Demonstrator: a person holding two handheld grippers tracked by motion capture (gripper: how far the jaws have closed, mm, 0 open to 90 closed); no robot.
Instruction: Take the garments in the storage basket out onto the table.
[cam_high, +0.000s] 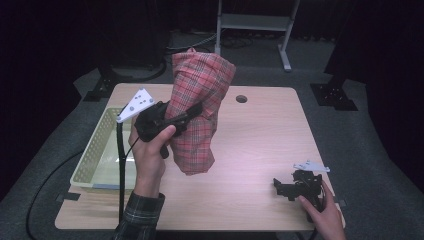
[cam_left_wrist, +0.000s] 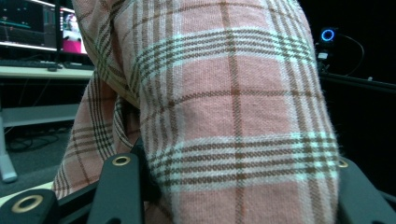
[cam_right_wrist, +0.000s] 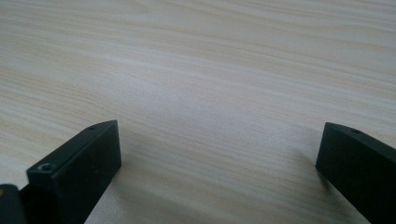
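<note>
A red plaid cloth (cam_high: 197, 110) hangs in a tall bunch above the wooden table (cam_high: 265, 135), its lower end close to the tabletop. My left gripper (cam_high: 192, 114) is shut on the cloth's middle, held up by a hand in a plaid sleeve. In the left gripper view the cloth (cam_left_wrist: 233, 93) bulges between the two black jaws of the left gripper (cam_left_wrist: 233, 186). My right gripper (cam_high: 282, 186) rests low at the table's front right corner, open. In the right gripper view the right gripper (cam_right_wrist: 219, 154) has its jaws wide apart over bare wood.
A pale yellow plastic basket (cam_high: 95, 150) sits at the table's left edge, beside the left hand. A round cable hole (cam_high: 241, 98) lies near the far edge. A grey metal stand (cam_high: 255, 22) stands on the floor behind the table.
</note>
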